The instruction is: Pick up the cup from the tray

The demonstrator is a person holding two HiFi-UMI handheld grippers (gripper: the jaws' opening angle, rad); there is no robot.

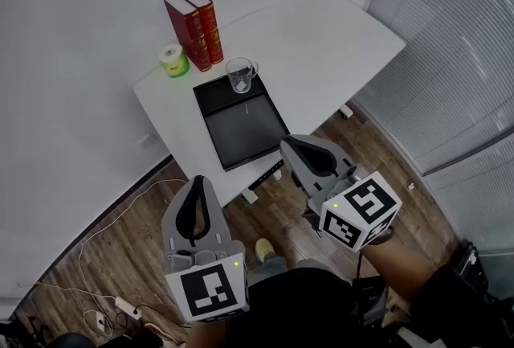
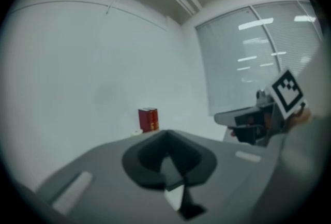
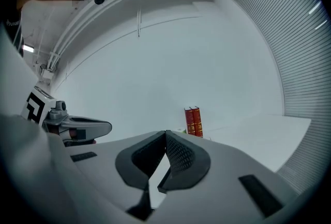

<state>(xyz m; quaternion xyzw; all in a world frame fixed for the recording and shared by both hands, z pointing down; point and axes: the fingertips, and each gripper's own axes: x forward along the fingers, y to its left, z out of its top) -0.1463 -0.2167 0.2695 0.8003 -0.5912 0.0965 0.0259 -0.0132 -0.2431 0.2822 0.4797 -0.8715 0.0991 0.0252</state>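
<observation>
A clear glass cup (image 1: 241,75) with a handle stands upright at the far end of a black tray (image 1: 245,133) on the white table (image 1: 321,41). Both grippers hover well short of the table, over the wooden floor. My left gripper (image 1: 201,178) is shut with nothing in it, its tips pointing toward the table's near edge. My right gripper (image 1: 287,142) is shut and empty too, with its tips just off the tray's near right corner. In the left gripper view the jaws (image 2: 166,134) meet; in the right gripper view the jaws (image 3: 166,133) also meet. Neither gripper view shows the cup.
Two red books (image 1: 193,29) stand upright behind the tray, with a green and white roll (image 1: 172,59) to their left. The books (image 3: 193,121) show in both gripper views. White cables and a power strip (image 1: 124,306) lie on the floor at the left. Window blinds (image 1: 458,57) run along the right.
</observation>
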